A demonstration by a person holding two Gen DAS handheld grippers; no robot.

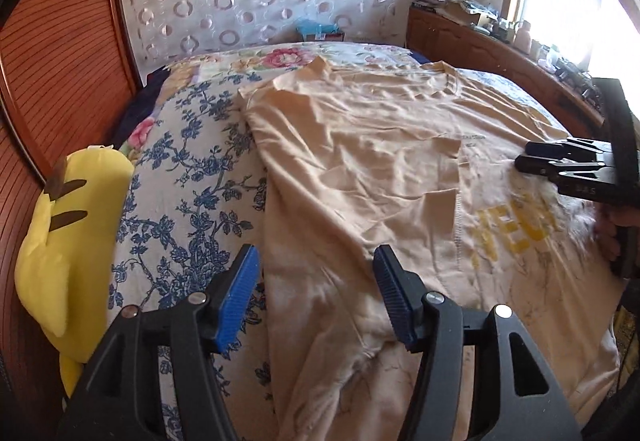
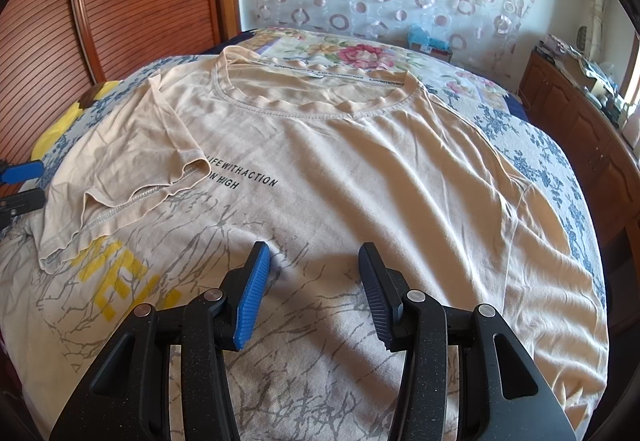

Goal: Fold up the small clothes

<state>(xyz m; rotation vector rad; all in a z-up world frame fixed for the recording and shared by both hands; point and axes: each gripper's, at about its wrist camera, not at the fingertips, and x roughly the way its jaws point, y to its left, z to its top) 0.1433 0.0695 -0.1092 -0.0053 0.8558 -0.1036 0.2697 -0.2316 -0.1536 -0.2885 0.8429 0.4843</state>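
Tongs (image 2: 312,253) – tee (image 2: 360,169) on floral bedspread (image 2: 560,153)

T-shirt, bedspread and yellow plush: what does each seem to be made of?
T-shirt: thin, matte beige knit, probably cotton jersey; it wrinkles softly and has stitched hems. Bedspread: matte woven cloth, perhaps cotton, printed with blue flowers. Yellow plush: soft stuffed fabric, rounded and slightly fuzzy; the fibre cannot be told.

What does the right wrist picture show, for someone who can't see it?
A beige T-shirt lies on a flowery bed, one sleeve folded in. The right gripper has its fingers open just above it.
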